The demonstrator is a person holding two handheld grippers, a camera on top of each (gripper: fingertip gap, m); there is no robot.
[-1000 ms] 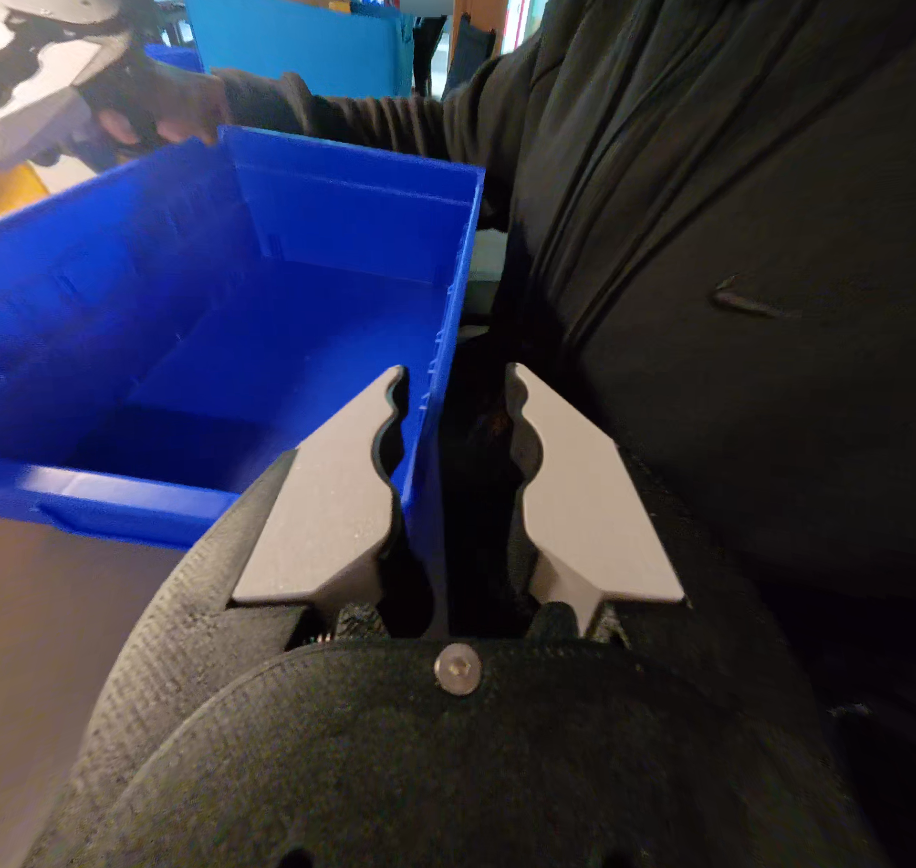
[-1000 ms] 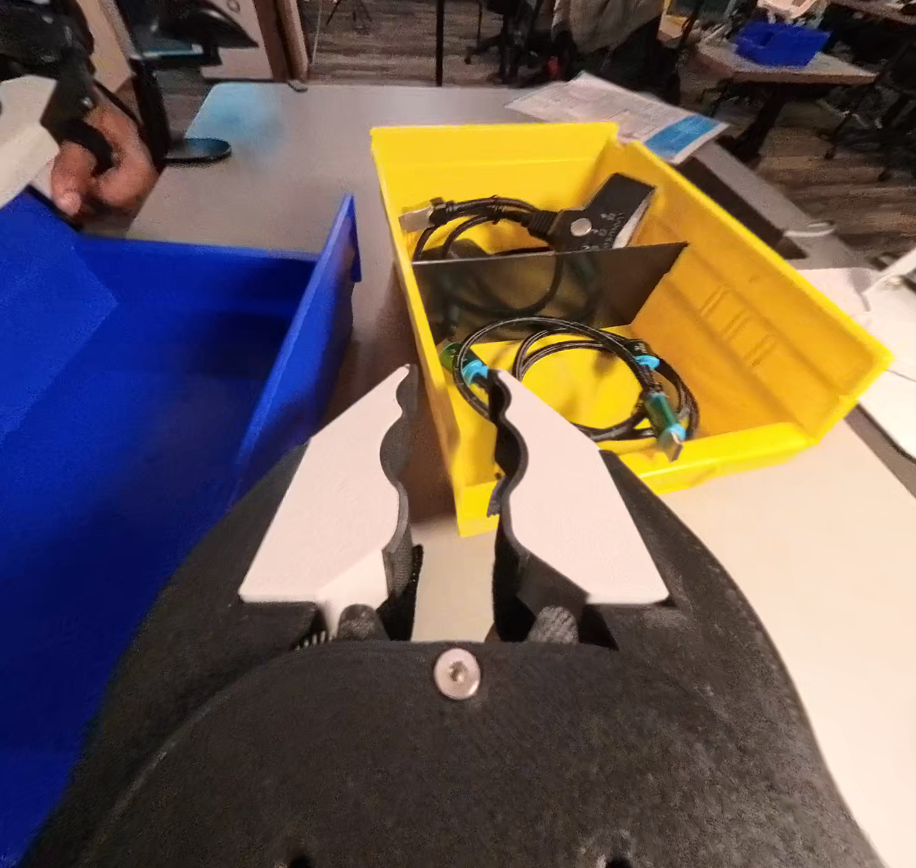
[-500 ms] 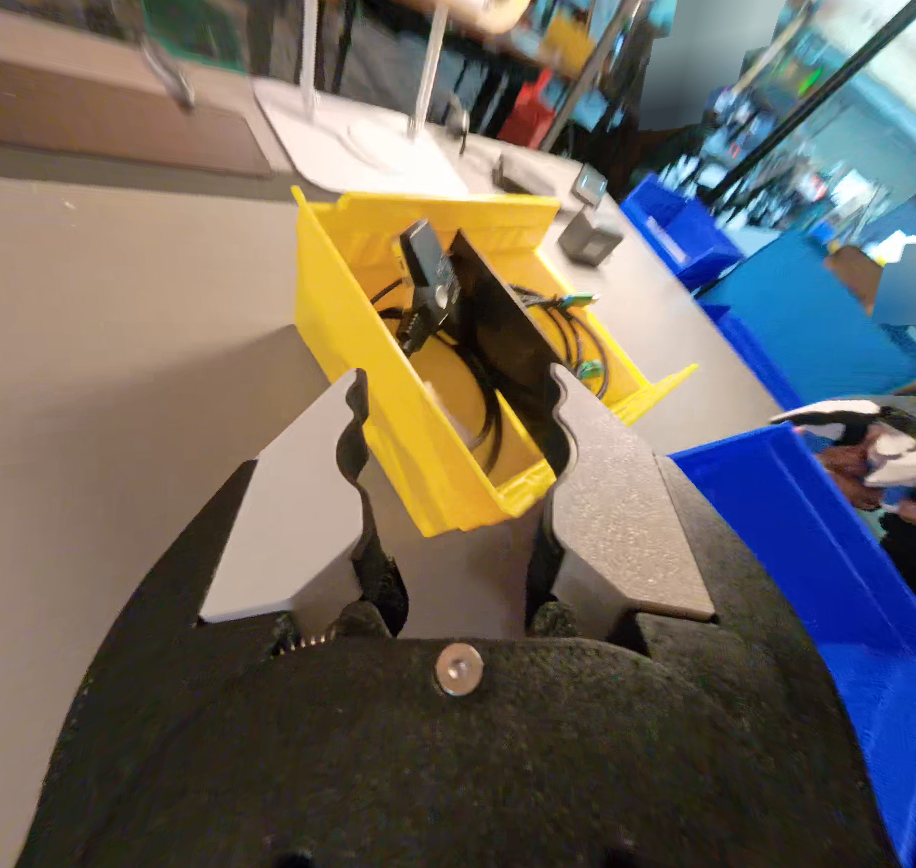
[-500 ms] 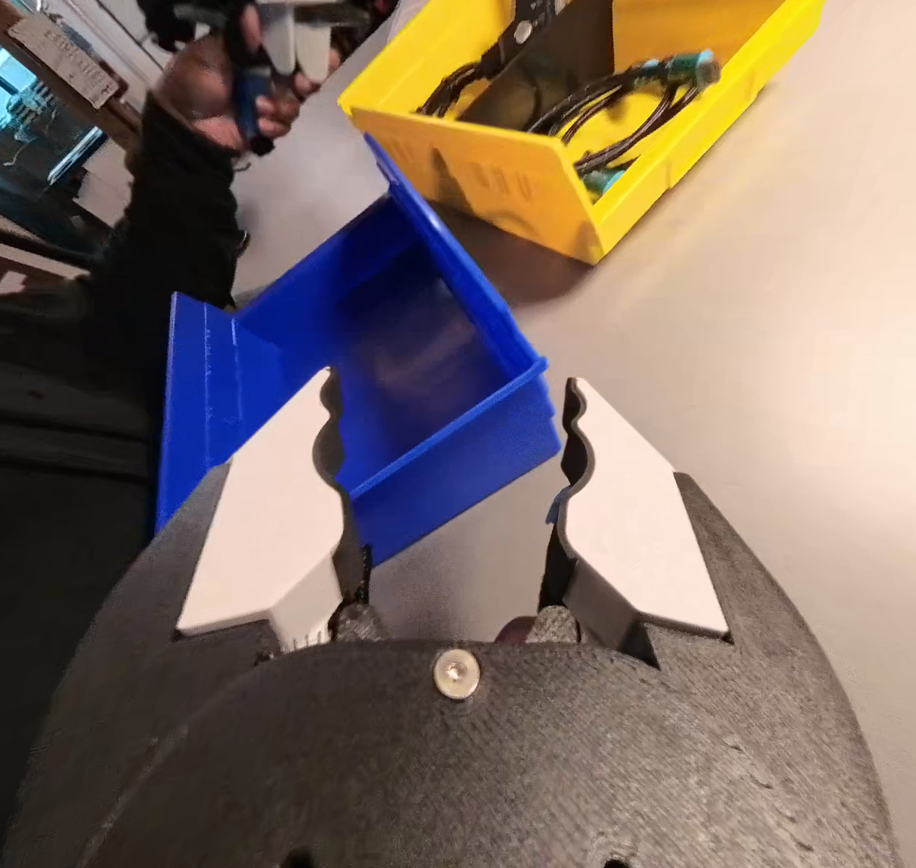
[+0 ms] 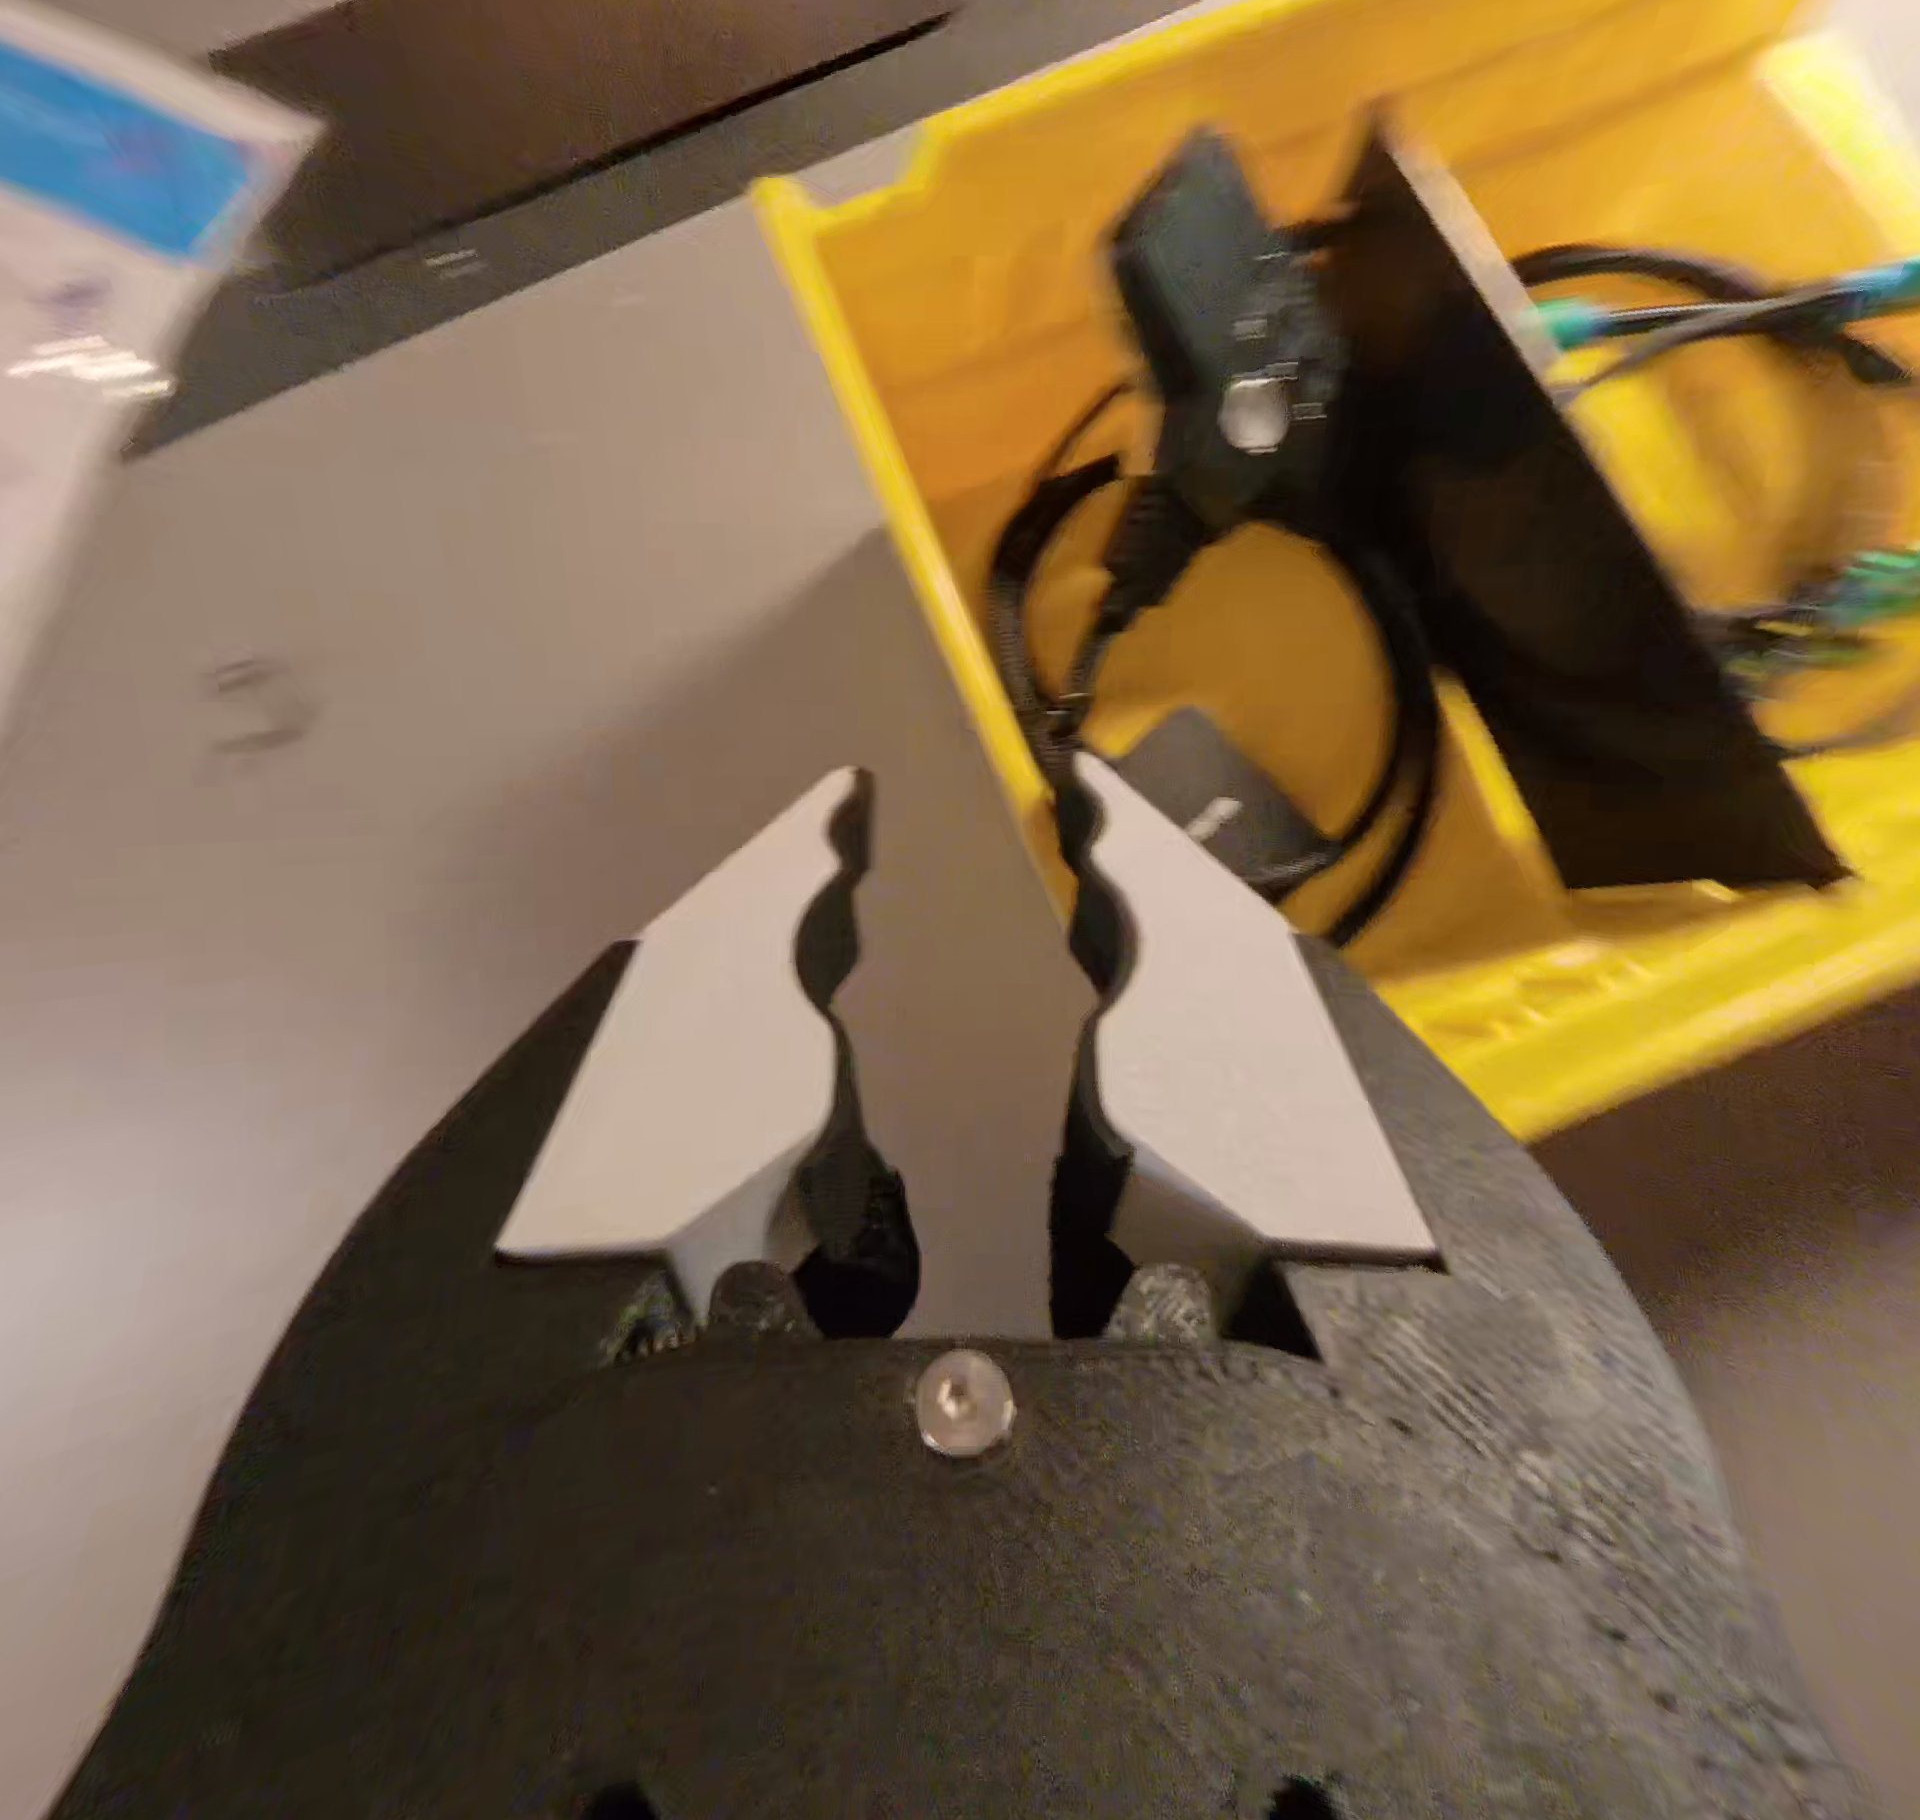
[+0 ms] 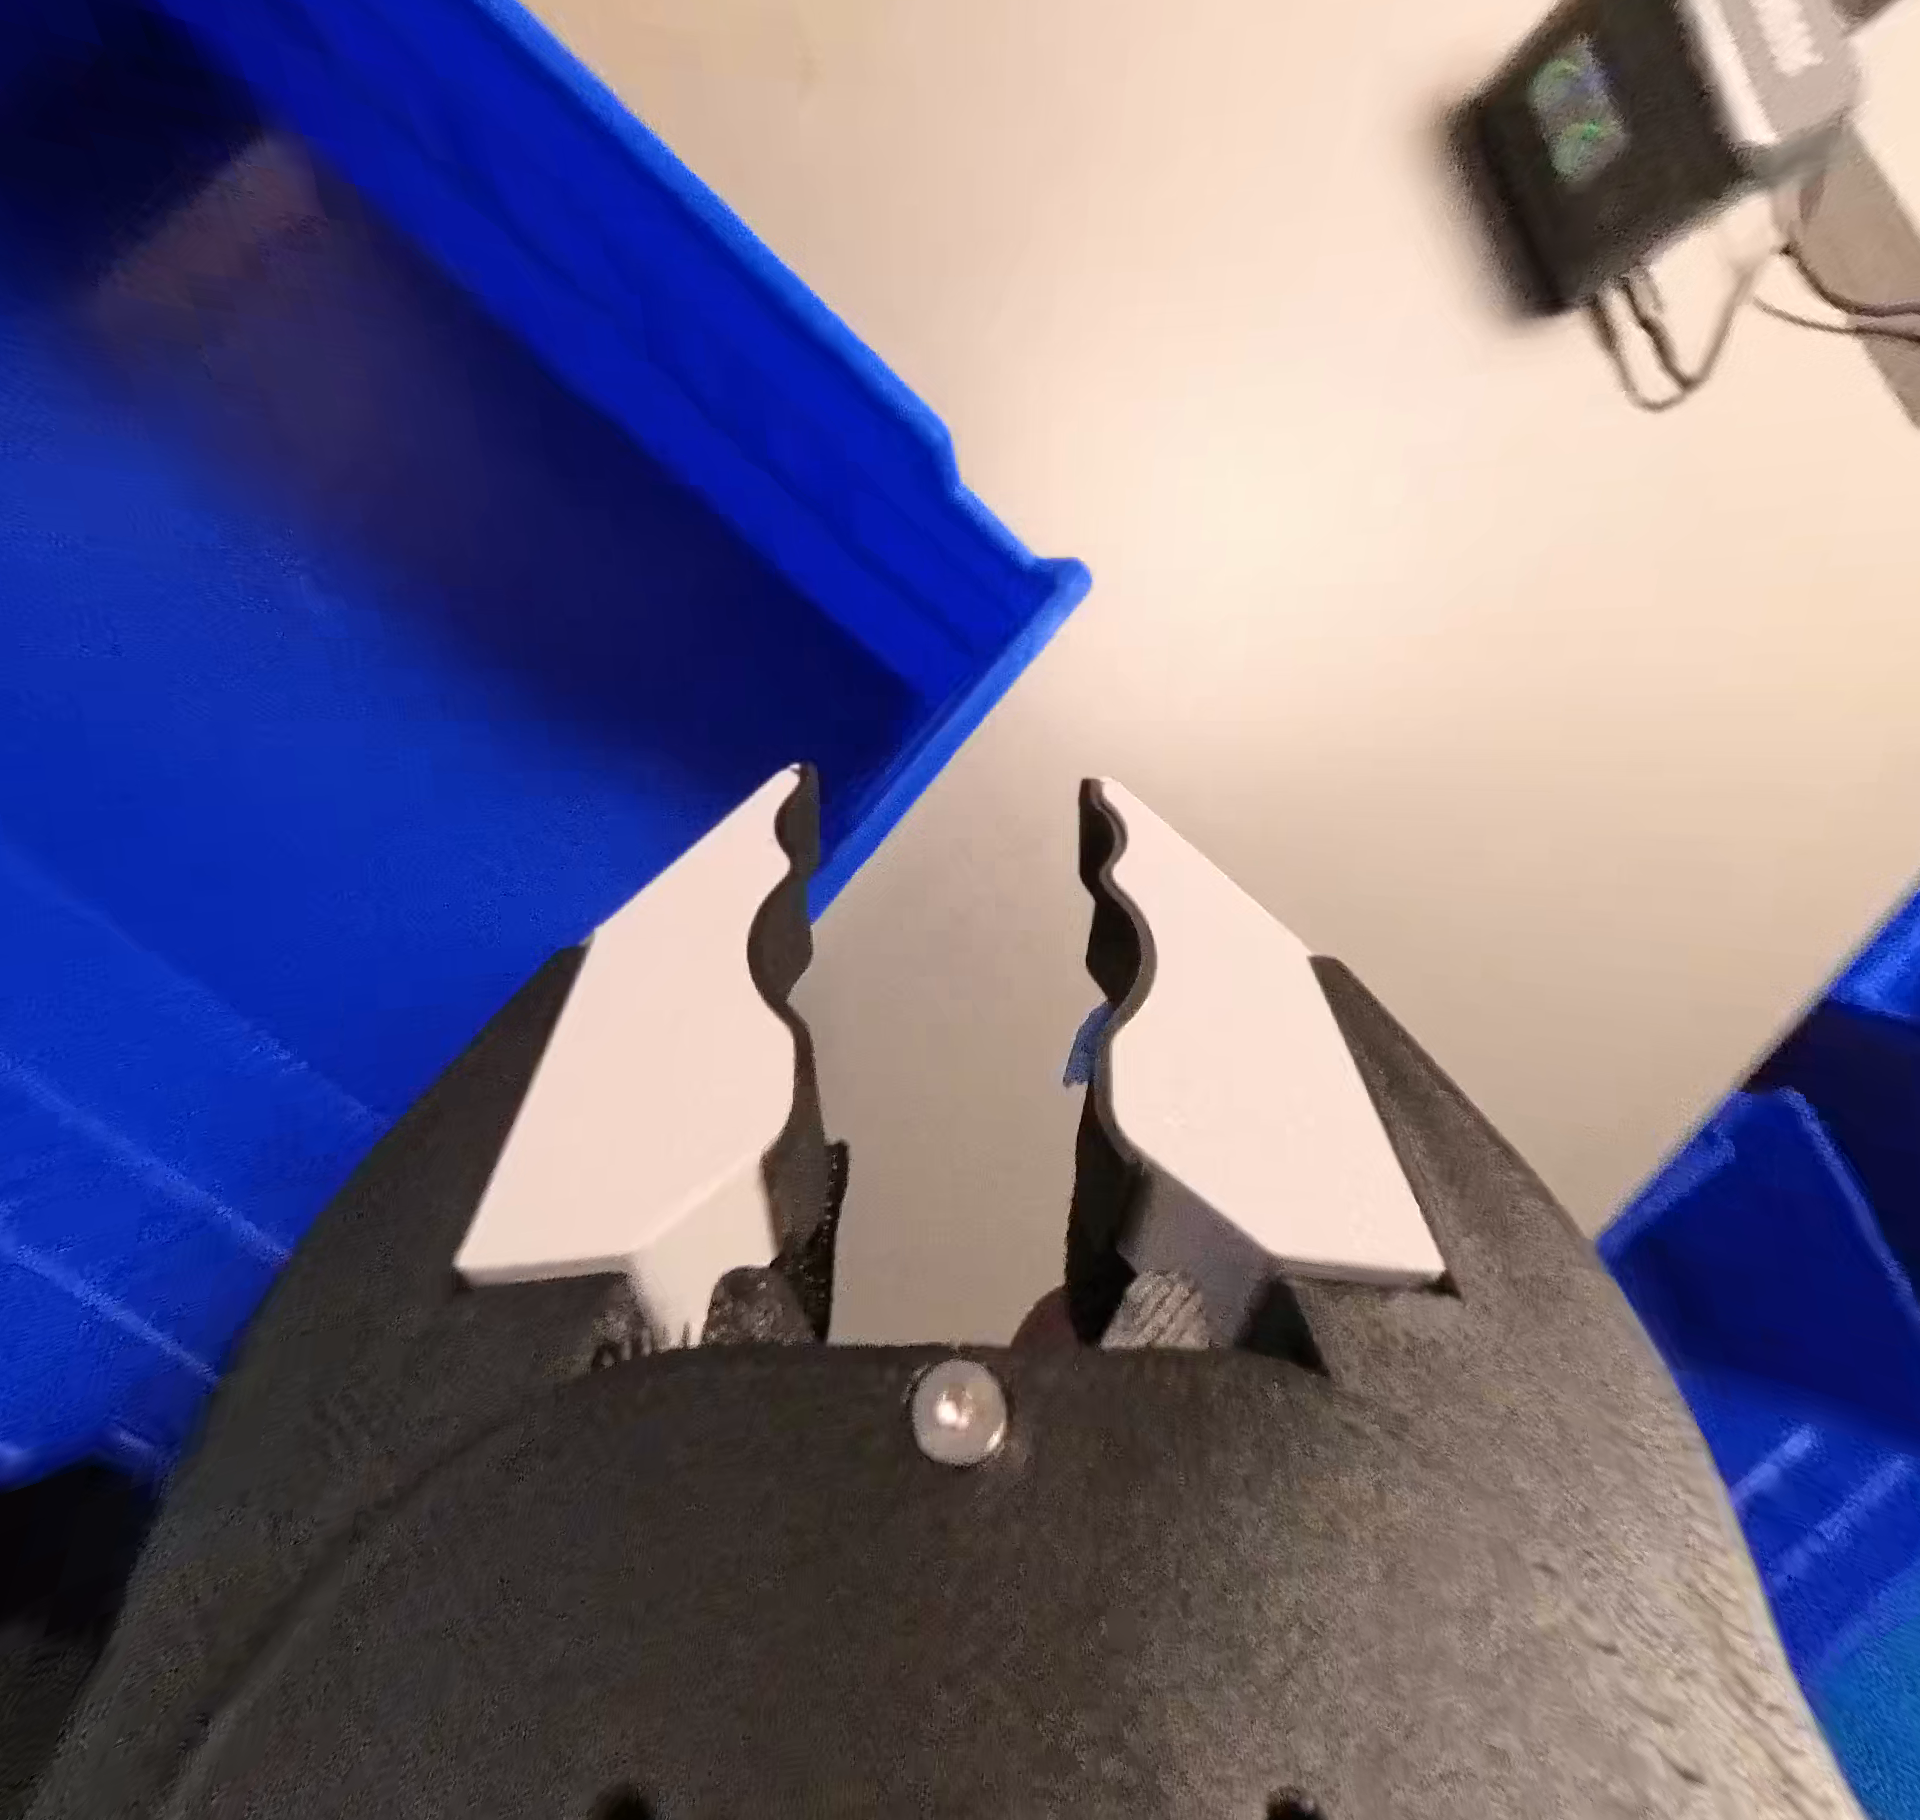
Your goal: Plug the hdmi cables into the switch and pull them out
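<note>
Left gripper [image 5: 966,794]: fingers part-way apart, gap clear, nothing held; grey table [image 5: 468,544] shows between them. Its right fingertip [image 5: 1117,814] overlaps the near corner of the yellow bin [image 5: 1538,1032], which lies ahead and to the right of the fingers. Just past that fingertip, inside the bin's nearer compartment, lies a flat black block with a small pale mark, too blurred to read. Beyond it a black cable [image 5: 1382,731] loops up to the black switch [image 5: 1226,336], which has a round silver button and leans against the black divider [image 5: 1590,565]. Past the divider, in the far compartment, lie dark HDMI cables with green-teal plugs [image 5: 1870,617]. Far left of the fingers: a white sheet with a blue patch [image 5: 114,160], print smeared. Right gripper [image 6: 948,794]: fingers likewise moderately spread, empty, over bare table [image 6: 1299,544]. Blue bin [image 6: 312,627] sits left of the fingers, its corner just beyond the left fingertip; interior motion-blurred. A second blue bin [image 6: 1787,1303] edges in on the right. Far ahead-right: a small black device [image 6: 1600,139] with a coloured sticker, thin wires trailing, under a grey piece bearing lettering.
</note>
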